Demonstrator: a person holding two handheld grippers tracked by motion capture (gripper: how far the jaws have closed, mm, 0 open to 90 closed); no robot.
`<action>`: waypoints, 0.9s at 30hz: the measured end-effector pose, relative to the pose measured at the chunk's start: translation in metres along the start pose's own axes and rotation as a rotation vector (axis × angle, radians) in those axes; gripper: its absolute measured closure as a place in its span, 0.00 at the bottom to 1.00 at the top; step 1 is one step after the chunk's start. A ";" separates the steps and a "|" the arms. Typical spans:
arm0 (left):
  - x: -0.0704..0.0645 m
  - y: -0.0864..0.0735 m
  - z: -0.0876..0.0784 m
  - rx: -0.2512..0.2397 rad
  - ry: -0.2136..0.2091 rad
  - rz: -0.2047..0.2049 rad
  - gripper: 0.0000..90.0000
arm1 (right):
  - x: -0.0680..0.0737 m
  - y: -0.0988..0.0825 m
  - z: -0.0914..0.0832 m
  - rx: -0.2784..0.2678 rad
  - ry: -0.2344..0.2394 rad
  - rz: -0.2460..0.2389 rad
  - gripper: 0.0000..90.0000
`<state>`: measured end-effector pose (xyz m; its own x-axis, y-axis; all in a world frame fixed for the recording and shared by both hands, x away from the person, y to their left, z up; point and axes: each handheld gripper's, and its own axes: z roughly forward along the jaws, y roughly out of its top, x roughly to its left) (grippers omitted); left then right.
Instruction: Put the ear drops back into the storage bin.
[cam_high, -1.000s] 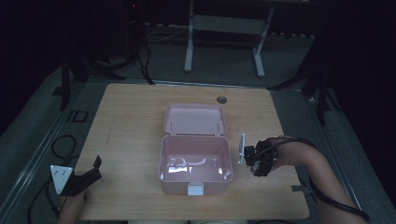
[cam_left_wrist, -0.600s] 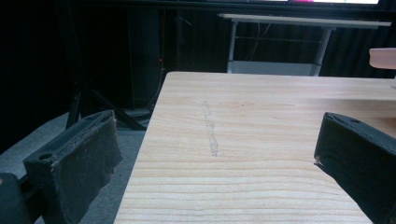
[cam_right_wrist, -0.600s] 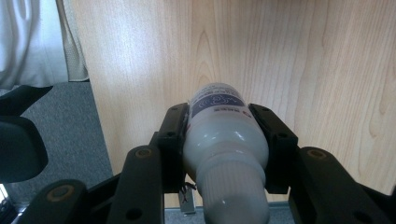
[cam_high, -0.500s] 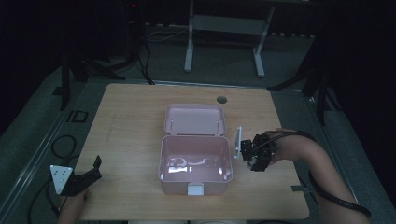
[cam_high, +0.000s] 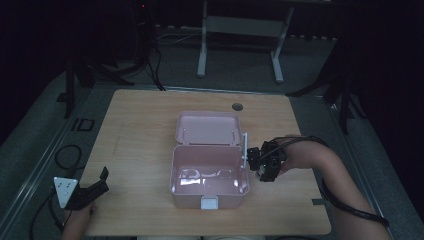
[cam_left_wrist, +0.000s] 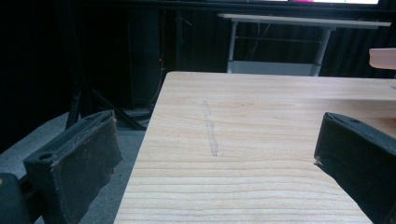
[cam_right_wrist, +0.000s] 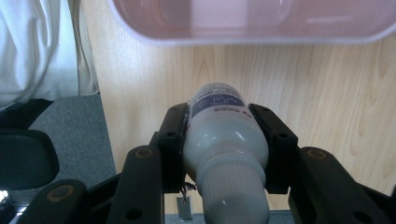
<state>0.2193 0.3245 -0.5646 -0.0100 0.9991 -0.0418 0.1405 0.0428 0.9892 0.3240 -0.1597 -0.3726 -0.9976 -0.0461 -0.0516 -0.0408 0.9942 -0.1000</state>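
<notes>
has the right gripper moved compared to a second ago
Yes. In the high view the right gripper, shut on the white bottle, has shifted slightly up the picture along the pink box's right side, toward the open lid.

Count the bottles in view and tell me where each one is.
1. A white bottle sits clamped between the right gripper jaws, just outside the open pink box on the wooden table. Glare in the box could hide more.

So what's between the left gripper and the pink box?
Only bare table: in the high view nothing lies between the left gripper and the pink box.
</notes>
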 end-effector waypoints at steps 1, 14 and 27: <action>0.000 0.000 0.000 0.000 -0.001 0.001 0.00 | 0.000 0.005 -0.003 -0.003 -0.002 -0.005 0.66; 0.000 0.000 0.000 0.000 -0.004 -0.001 0.00 | -0.005 0.037 -0.006 -0.025 0.003 -0.052 0.66; 0.000 0.000 0.000 0.000 -0.004 -0.002 0.00 | -0.004 0.061 0.005 -0.031 0.014 -0.080 0.66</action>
<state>0.2192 0.3249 -0.5646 -0.0061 0.9990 -0.0442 0.1405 0.0446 0.9891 0.3255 -0.0993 -0.3838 -0.9918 -0.1240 -0.0309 -0.1215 0.9899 -0.0725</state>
